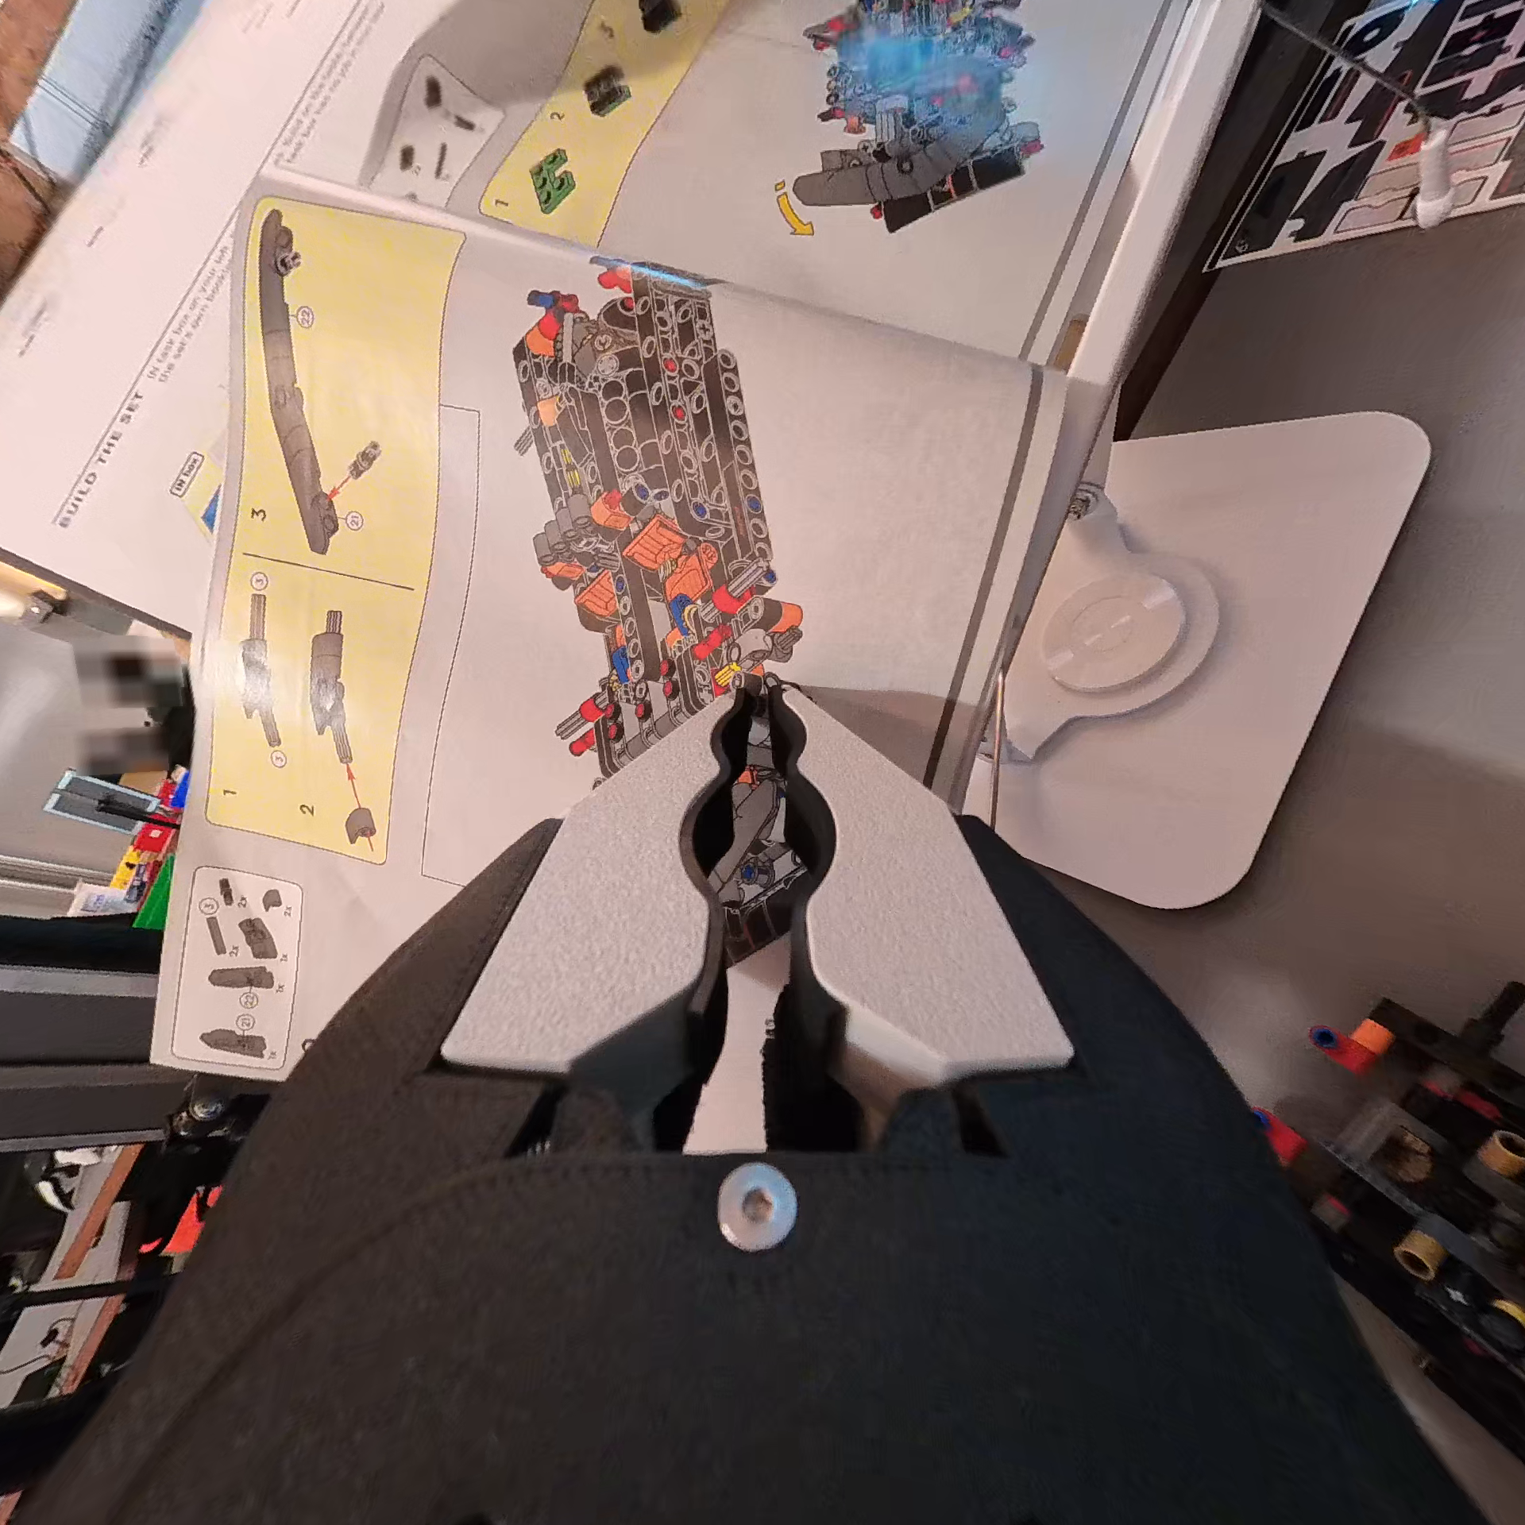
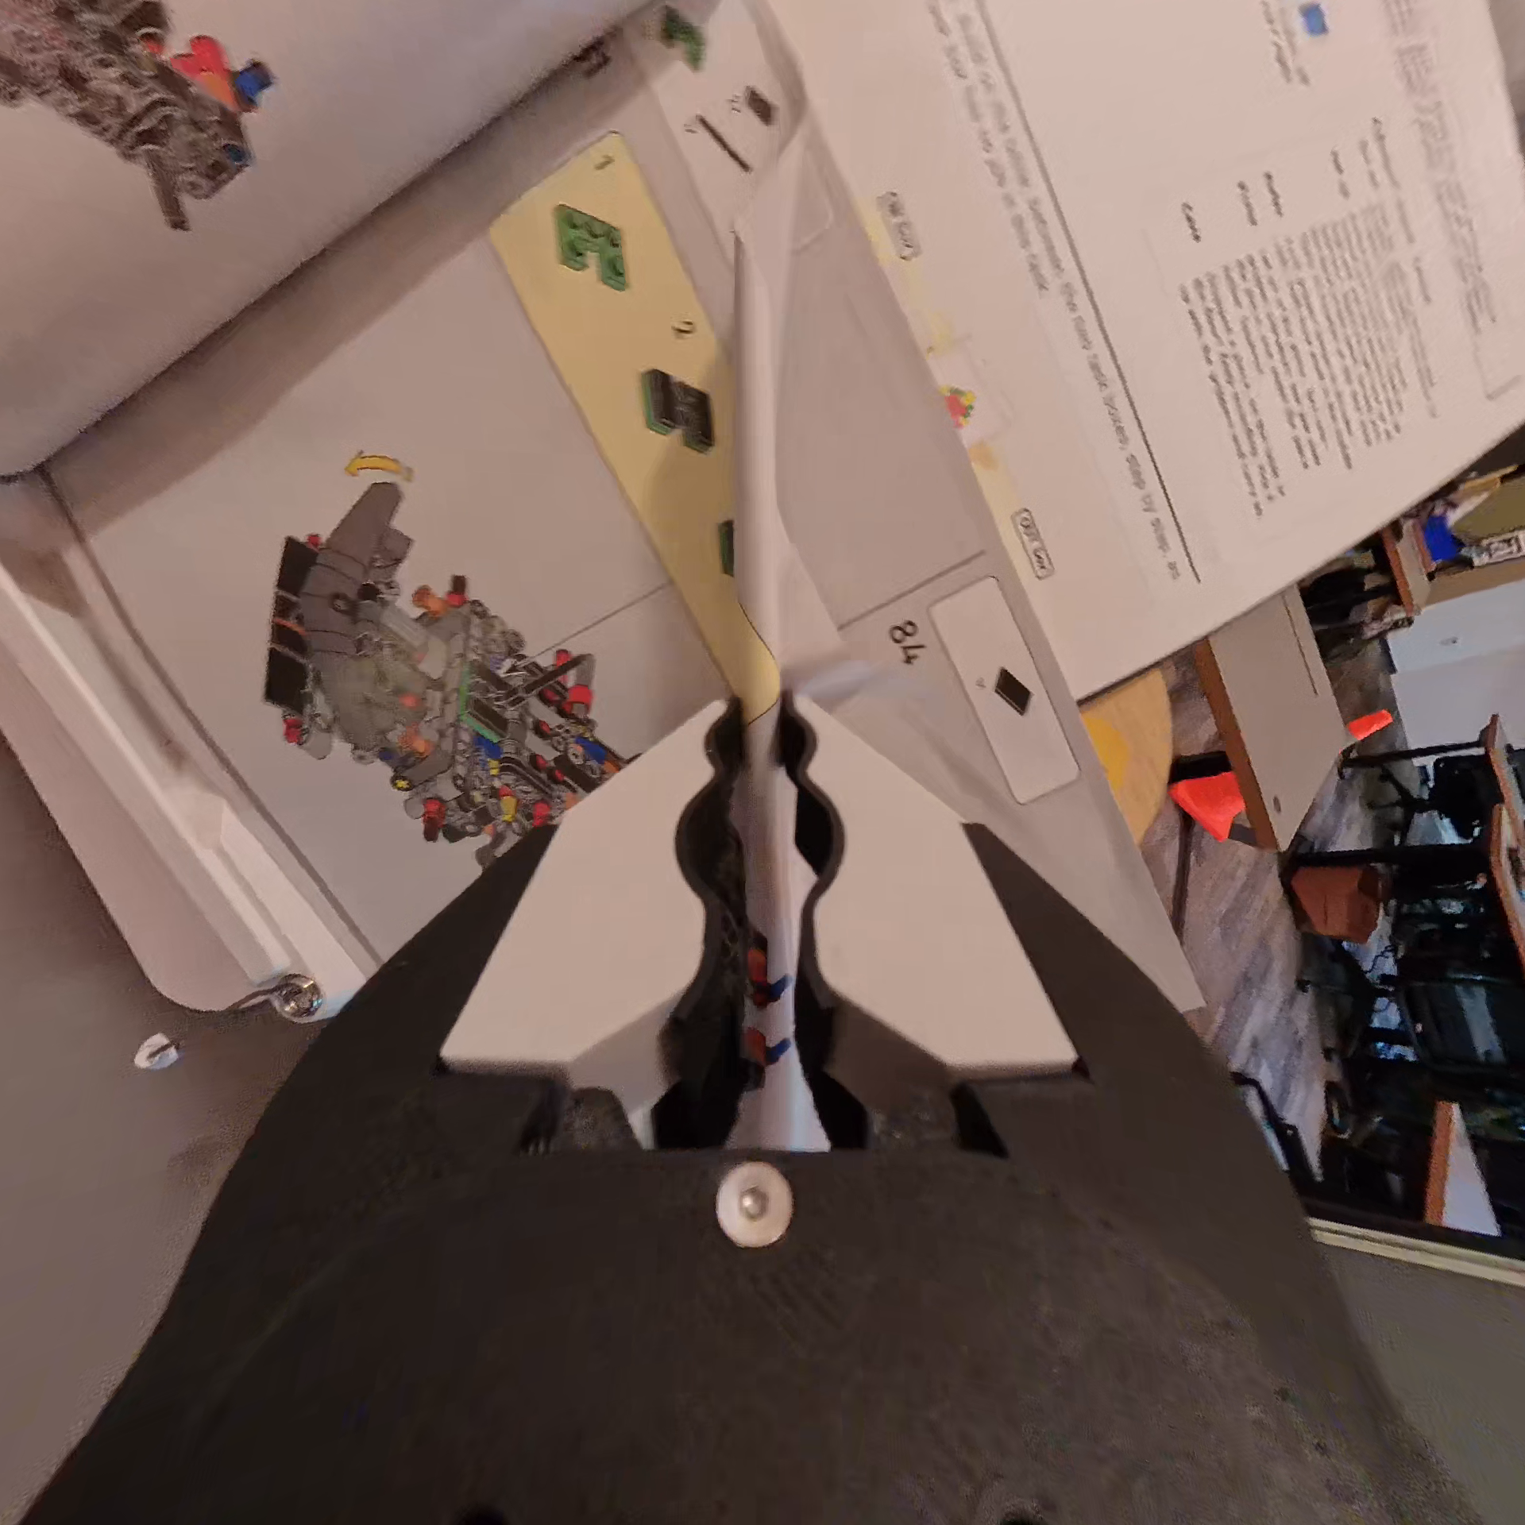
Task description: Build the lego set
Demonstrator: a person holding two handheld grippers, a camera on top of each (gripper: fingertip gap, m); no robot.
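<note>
An open instruction booklet (image 1: 726, 148) lies ahead of both grippers. In the left wrist view one page (image 1: 866, 462), printed with a black and orange model, is lifted and curled. My left gripper (image 1: 755, 700) is shut on that page's lower edge; the print shows between its fingers. In the right wrist view my right gripper (image 2: 761, 711) is shut on a page (image 2: 763, 429) seen edge-on, standing up from the booklet (image 2: 206, 627). A partly built black Lego model (image 1: 1428, 1155) with orange, red and blue pieces sits at the lower right of the left wrist view.
A white stand base (image 1: 1287, 660) rests on the grey table (image 1: 1362, 330) right of the booklet. A black sticker sheet (image 1: 1403, 115) lies at the far right. A printed paper sheet (image 2: 1196, 272) lies beside the booklet. Desks and orange cones (image 2: 1205, 800) show beyond the table edge. My left gripper's tips are some 20 cm from the partly built black Lego model (image 1: 1428, 1155).
</note>
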